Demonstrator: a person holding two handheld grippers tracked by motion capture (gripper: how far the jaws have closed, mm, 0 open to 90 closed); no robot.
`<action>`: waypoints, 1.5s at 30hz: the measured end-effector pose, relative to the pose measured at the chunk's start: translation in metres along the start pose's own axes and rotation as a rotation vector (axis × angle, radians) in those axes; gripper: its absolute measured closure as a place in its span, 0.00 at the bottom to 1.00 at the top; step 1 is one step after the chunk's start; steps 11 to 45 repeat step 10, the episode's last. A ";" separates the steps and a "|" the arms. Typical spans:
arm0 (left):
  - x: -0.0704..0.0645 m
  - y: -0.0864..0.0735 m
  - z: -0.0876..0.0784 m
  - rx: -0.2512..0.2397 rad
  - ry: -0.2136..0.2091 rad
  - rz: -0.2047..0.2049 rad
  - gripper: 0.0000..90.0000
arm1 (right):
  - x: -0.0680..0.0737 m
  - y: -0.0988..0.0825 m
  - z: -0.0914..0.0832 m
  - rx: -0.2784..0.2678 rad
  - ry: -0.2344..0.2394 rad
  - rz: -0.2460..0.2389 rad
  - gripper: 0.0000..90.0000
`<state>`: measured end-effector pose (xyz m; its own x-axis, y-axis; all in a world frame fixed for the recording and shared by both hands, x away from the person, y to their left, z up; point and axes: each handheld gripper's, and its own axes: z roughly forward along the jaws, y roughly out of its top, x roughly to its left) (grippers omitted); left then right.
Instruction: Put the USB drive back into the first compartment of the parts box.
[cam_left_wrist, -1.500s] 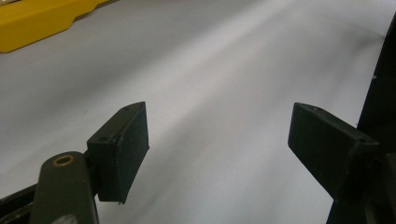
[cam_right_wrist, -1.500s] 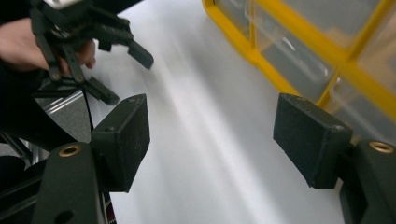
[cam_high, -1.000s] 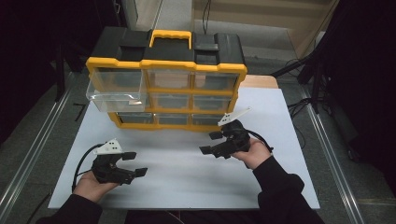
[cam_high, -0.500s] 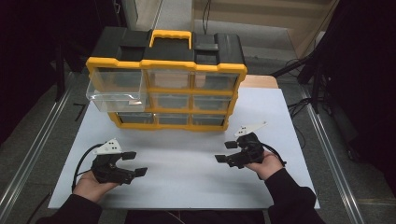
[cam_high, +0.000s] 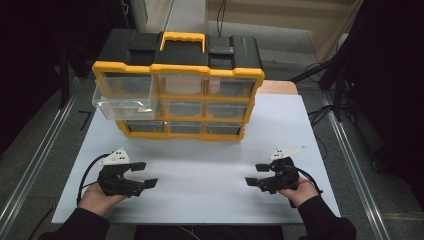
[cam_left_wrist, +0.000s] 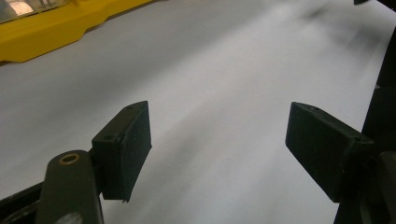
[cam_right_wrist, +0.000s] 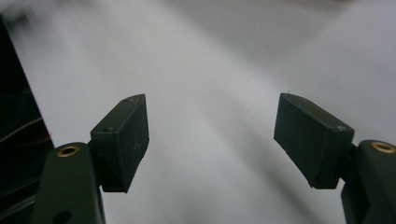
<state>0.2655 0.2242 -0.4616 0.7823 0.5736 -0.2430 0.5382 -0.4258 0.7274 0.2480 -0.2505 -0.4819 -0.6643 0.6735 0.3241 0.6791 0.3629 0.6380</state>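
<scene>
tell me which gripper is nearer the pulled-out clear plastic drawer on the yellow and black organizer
Left. The left gripper sits on the white board just below the pulled-out clear plastic drawer; the right gripper rests far across to its right.

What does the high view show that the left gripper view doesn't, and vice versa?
High view alone: the whole yellow organizer with its black top and handle, its top-left clear drawer pulled out, and the right hand-held gripper, jaws open, near the table's front edge.

Left gripper view alone: a close look at the left hand-held gripper pads, wide apart with nothing between them.

Both: the white table and part of the organizer's yellow frame.
</scene>
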 end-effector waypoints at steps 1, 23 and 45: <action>0.000 0.000 0.000 -0.001 0.000 -0.001 0.26 | 0.000 -0.004 0.000 0.008 -0.007 -0.007 0.27; 0.000 0.000 0.000 0.005 0.000 0.004 0.26 | -0.004 -0.012 -0.002 0.007 -0.011 0.012 0.25; 0.000 0.000 0.000 0.005 0.000 0.004 0.26 | -0.004 -0.012 -0.002 0.007 -0.011 0.012 0.25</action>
